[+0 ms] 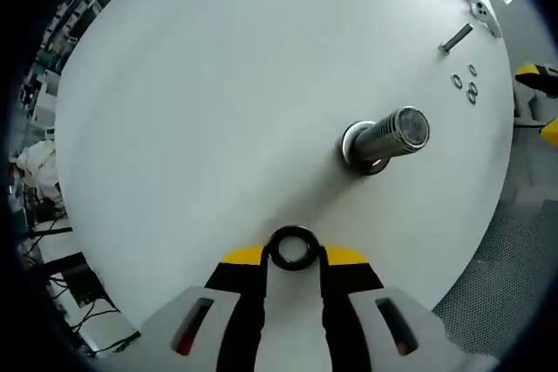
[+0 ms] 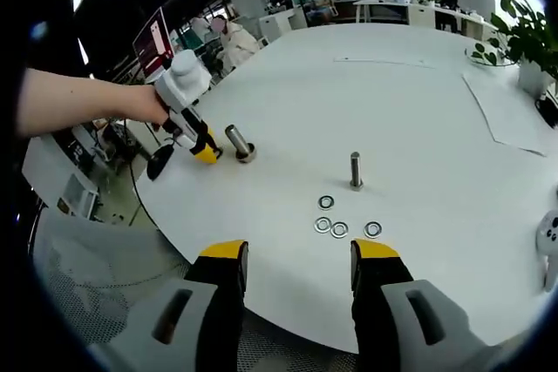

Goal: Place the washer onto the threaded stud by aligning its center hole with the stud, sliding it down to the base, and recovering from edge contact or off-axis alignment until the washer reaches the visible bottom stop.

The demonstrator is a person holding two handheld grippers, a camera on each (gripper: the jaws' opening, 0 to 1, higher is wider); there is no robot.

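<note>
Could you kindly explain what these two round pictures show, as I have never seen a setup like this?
There is no robot here: a person holds a hand tool with two yellow-tipped jaws in each hand, and a fisheye camera rides on each tool, looking along its jaws.

The left gripper view looks down at the round white table. The left gripper pinches a dark metal ring, the washer. Just ahead stands the thick threaded steel stud on its round base.

The right gripper view looks across the table from another side. The right gripper is open and holds nothing. It shows the person's hand with the left tool near the thick stud, a thinner upright bolt, and four loose silver washers on the table.
</note>
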